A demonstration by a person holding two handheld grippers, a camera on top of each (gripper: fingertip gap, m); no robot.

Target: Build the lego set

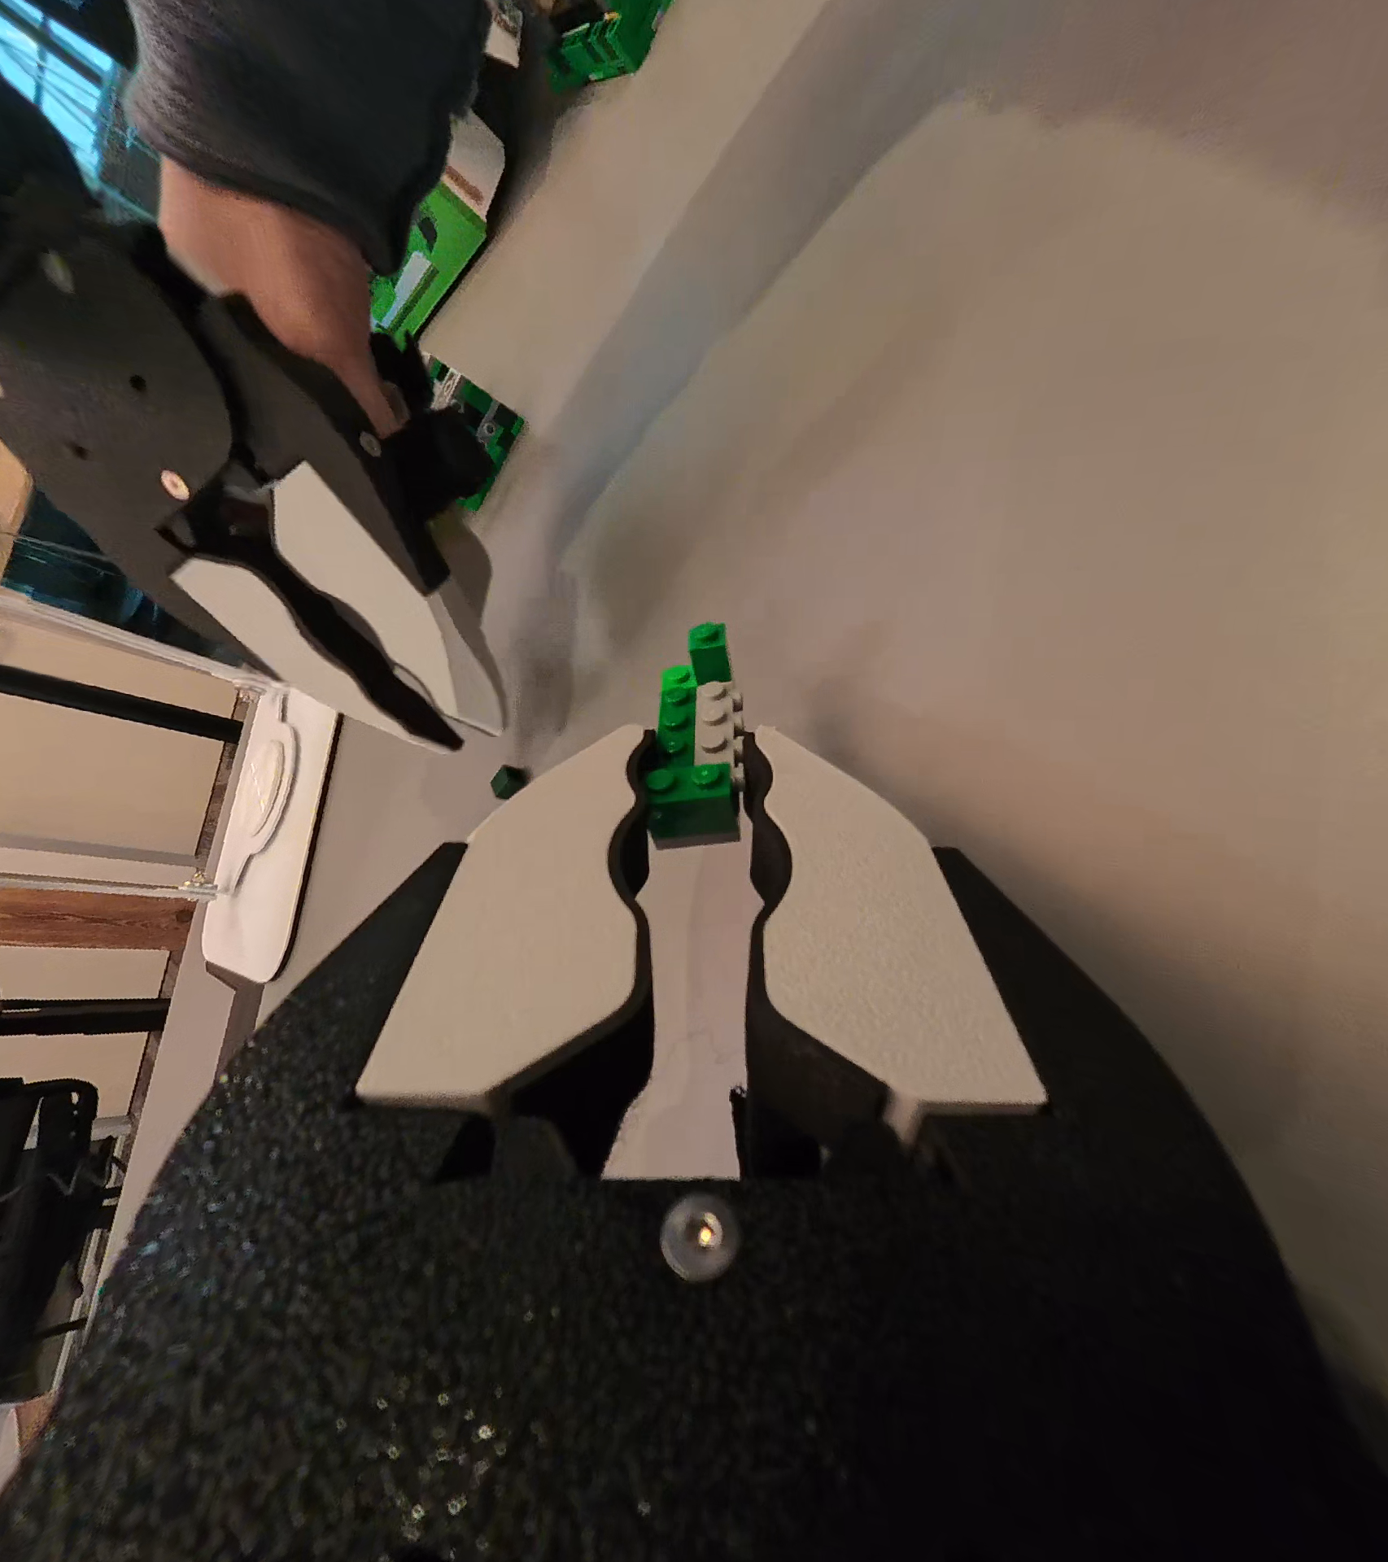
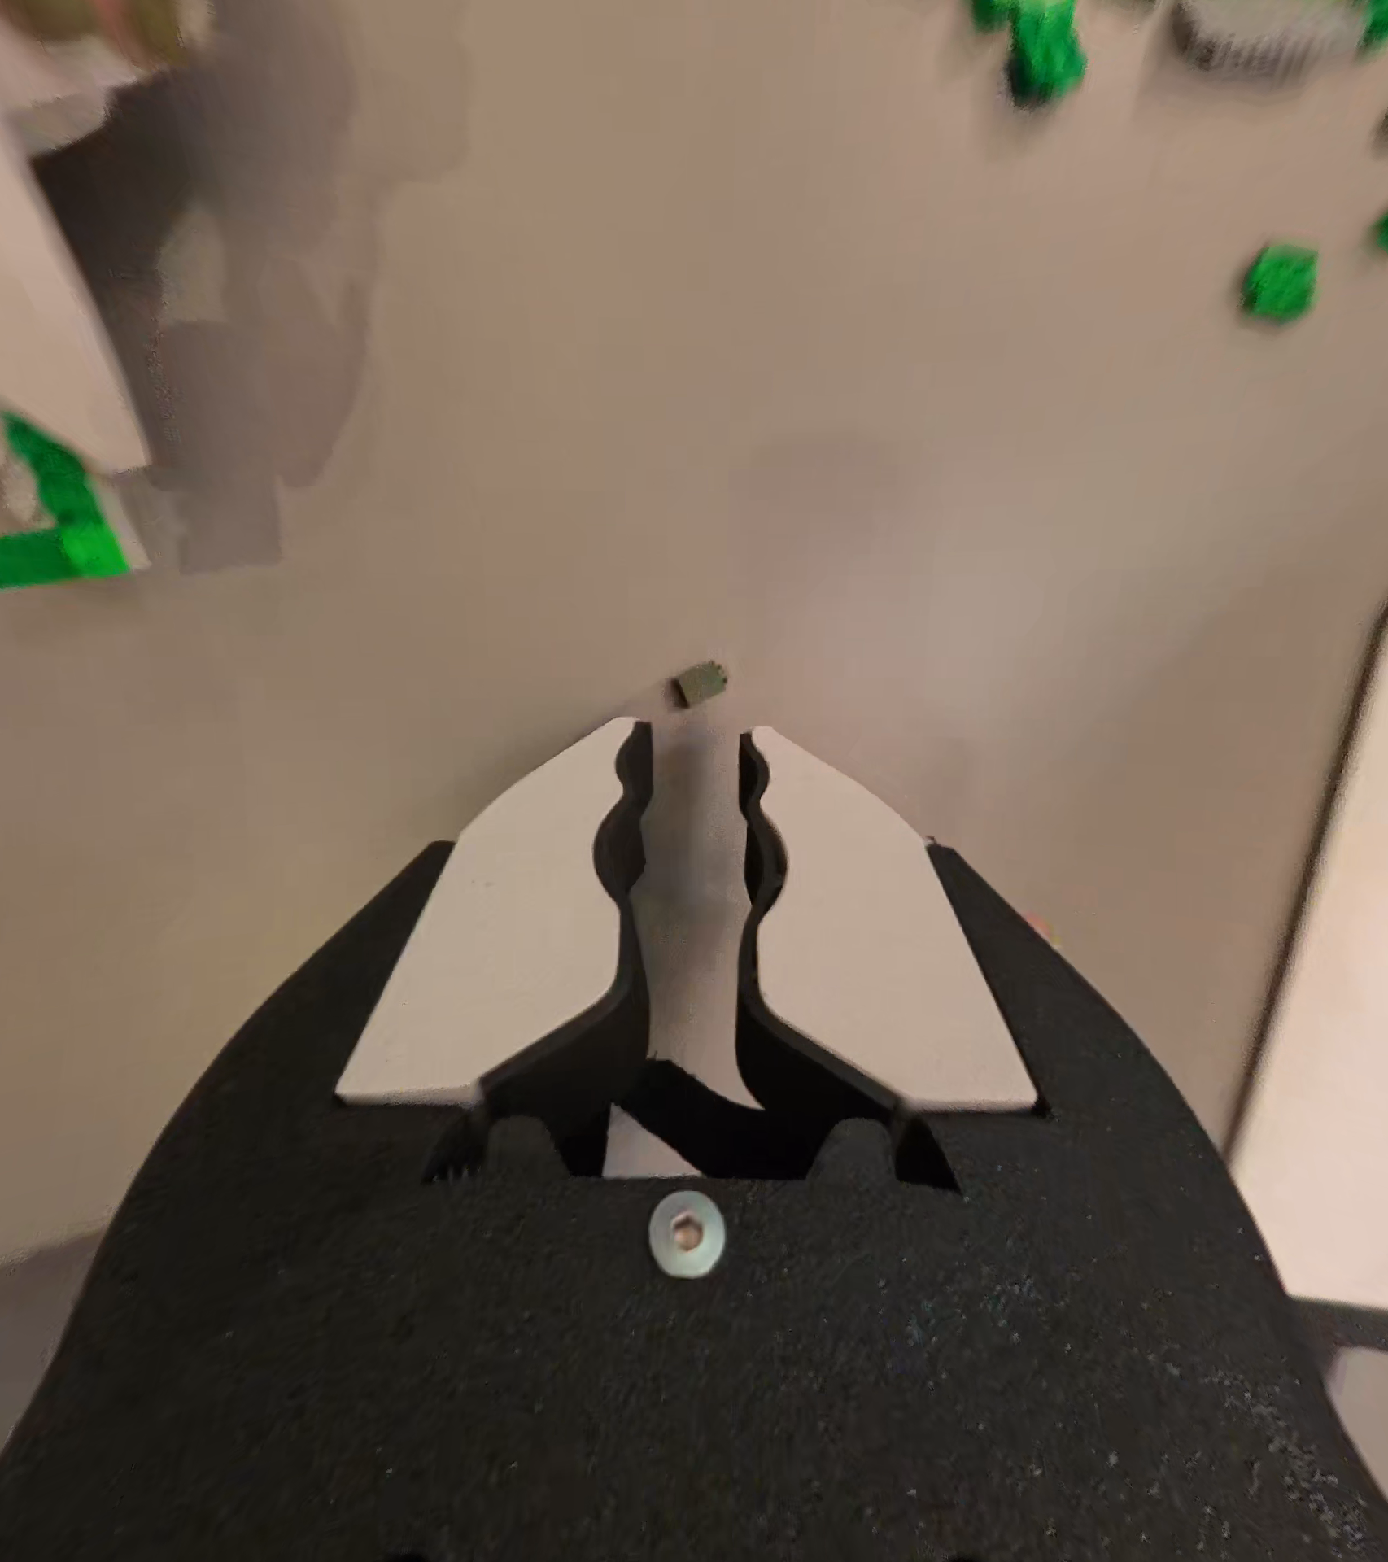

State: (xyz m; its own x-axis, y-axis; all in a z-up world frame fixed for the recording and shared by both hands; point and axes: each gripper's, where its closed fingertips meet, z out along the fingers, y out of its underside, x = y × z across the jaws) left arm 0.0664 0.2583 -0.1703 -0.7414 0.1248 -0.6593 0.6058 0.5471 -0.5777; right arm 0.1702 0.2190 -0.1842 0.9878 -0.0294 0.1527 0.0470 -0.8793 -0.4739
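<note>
The left wrist view sits close behind its own left gripper (image 1: pixel 695 744), tipped sideways, looking along the jaws over the white table (image 1: pixel 1096 507). The right wrist view looks down past its right gripper (image 2: pixel 695 735) at the same table (image 2: pixel 674 338). Each view shows the other gripper up and to the left of its jaws
</note>
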